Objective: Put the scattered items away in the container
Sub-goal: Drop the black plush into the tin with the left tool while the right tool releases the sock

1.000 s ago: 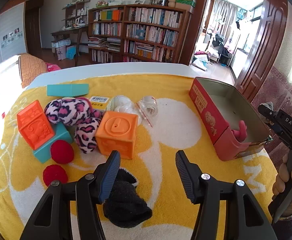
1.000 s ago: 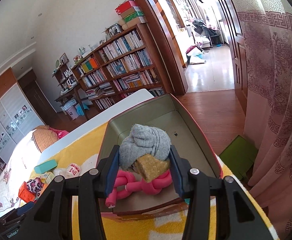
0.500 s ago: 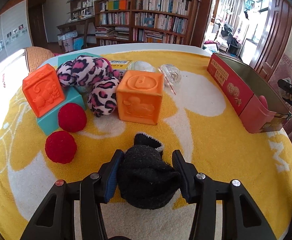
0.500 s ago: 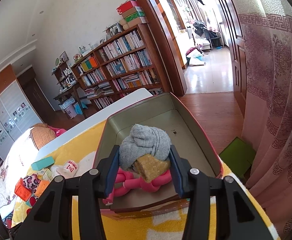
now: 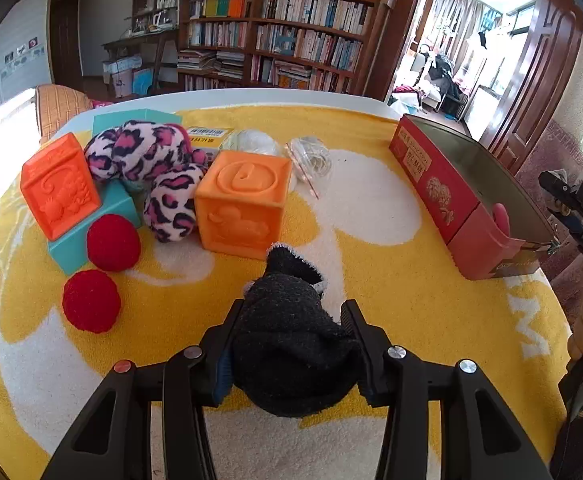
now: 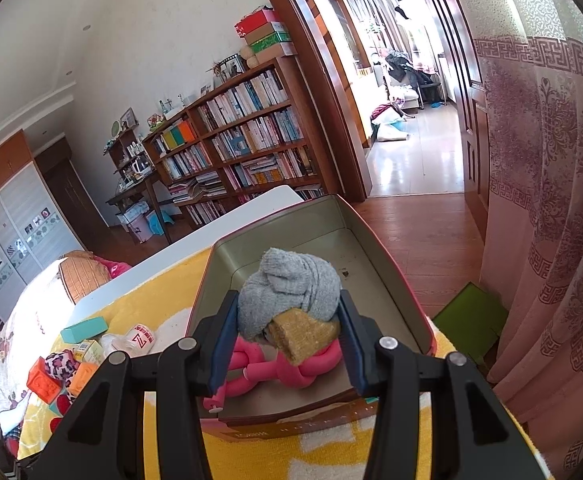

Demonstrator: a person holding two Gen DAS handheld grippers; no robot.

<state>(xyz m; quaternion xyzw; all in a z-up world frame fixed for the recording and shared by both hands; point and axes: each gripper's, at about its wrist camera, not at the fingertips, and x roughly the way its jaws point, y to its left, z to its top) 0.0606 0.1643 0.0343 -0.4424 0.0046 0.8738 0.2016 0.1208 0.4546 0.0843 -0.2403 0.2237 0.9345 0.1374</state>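
Left gripper point(image 5: 291, 344), jaws just closing, pinching black sock point(image 5: 291, 344) near orange block point(image 5: 243, 200). Only in right view: right gripper point(image 6: 287, 336) clamping grey sock point(image 6: 289, 292) over tin point(image 6: 387, 280).

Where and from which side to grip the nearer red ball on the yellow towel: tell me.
Grip the nearer red ball across its middle, coming down from above with one of the jaws on each side. It is round, so any width works, and it lies apart from the other red ball and the teal block, with bare yellow towel left and right of it for the jaws.
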